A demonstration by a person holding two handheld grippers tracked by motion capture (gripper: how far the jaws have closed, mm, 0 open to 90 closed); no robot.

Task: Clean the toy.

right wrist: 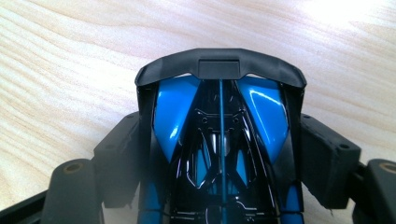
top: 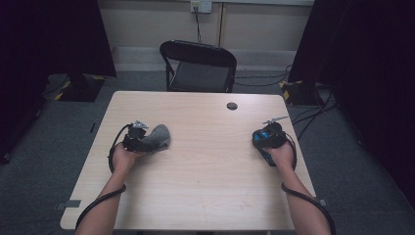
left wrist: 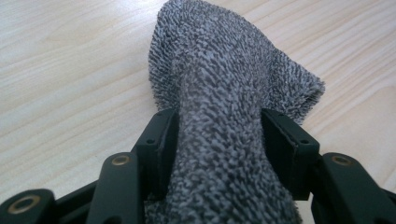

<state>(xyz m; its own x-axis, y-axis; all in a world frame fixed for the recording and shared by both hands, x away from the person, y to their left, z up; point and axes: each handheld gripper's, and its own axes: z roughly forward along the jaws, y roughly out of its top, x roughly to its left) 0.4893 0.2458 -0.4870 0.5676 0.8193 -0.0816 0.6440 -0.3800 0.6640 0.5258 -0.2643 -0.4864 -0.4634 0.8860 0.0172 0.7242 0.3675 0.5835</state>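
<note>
On the wooden table (top: 205,166), well left of its cable hole (top: 232,105): left gripper (top: 138,138) jaws flank a grey terry cloth (left wrist: 219,93), pads touching, apparently steadying it. Well right of the hole, right gripper (top: 268,137) clamps a blue-and-black toy car (right wrist: 219,121) across its body, likely presenting it for wiping.

Cloth (left wrist: 224,93): grey terry, nubby, matt. Toy car (right wrist: 219,135): glossy blue and black plastic, mirror-like; matt black spoiler. Table (top: 210,171): pale wood-grain laminate, smooth, faint sheen. Chair (top: 198,66): black, matt seat.
</note>
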